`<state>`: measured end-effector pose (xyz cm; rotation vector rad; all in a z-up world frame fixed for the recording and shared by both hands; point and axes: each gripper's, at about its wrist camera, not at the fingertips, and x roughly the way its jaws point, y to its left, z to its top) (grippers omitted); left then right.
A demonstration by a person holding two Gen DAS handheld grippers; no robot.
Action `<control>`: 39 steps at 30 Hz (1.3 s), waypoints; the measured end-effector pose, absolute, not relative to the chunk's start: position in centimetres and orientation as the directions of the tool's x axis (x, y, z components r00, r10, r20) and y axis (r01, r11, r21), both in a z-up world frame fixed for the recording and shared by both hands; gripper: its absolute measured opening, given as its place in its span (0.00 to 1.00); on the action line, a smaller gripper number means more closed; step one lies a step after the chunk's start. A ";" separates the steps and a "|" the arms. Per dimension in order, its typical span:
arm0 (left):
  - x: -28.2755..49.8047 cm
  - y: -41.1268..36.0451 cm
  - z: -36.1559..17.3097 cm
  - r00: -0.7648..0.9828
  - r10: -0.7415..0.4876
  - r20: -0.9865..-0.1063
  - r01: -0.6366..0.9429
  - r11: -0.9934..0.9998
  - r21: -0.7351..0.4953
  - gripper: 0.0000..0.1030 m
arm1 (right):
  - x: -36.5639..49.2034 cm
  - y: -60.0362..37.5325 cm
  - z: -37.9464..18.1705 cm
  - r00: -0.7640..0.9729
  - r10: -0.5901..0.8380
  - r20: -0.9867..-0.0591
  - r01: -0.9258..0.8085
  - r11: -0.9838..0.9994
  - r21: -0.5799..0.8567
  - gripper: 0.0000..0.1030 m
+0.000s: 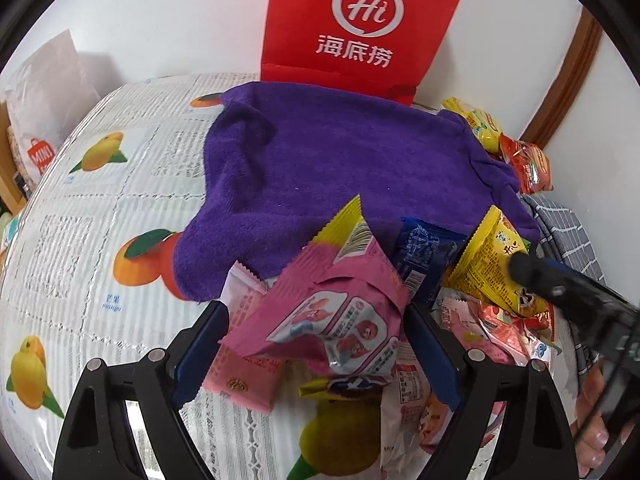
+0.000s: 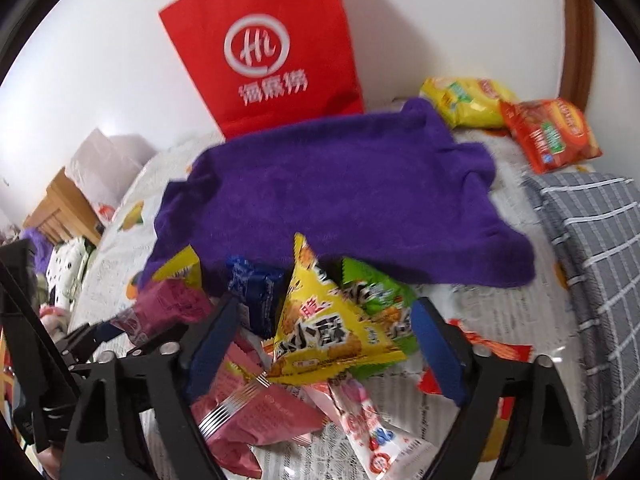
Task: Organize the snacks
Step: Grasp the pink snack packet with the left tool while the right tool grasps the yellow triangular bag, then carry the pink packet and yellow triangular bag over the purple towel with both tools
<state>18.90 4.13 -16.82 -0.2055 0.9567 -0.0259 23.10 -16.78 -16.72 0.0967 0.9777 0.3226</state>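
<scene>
Left gripper (image 1: pixel 316 320) low centre of the left wrist view, blue pads pressed on either side of a pink snack packet (image 1: pixel 332 312), lifted clear of the heap. Right gripper (image 2: pixel 328 336) low centre of its own view, jaws closing round a yellow snack packet (image 2: pixel 320 320), pads not plainly touching it. Blue packet (image 2: pixel 254 292) just behind, green packet (image 2: pixel 376 292) to the right. More wrappers piled beneath on the fruit-print tablecloth (image 1: pixel 80 208). Purple towel (image 2: pixel 328 188) spread mid-frame. Red paper bag (image 1: pixel 360 24) upright at top, against the wall. Yellow chip bag (image 2: pixel 468 100) and orange chip bag (image 2: pixel 552 132) upper right.
</scene>
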 end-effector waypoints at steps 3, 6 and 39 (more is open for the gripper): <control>19.1 4.3 -16.9 0.576 -0.127 -0.807 -0.064 0.978 -0.200 0.84 | 23.2 -16.0 -17.8 0.491 0.277 -0.826 -0.237 0.955 0.180 0.70; 19.0 4.4 -16.9 0.580 -0.135 -0.803 -0.056 0.977 -0.205 0.78 | 22.8 -15.8 -18.0 0.518 0.218 -0.827 -0.236 0.966 0.107 0.59; 12.4 5.4 -7.3 0.678 -0.094 -0.729 -0.049 0.984 -0.172 0.46 | 14.5 -21.1 -8.6 0.634 0.283 -0.720 -0.182 0.959 0.217 0.56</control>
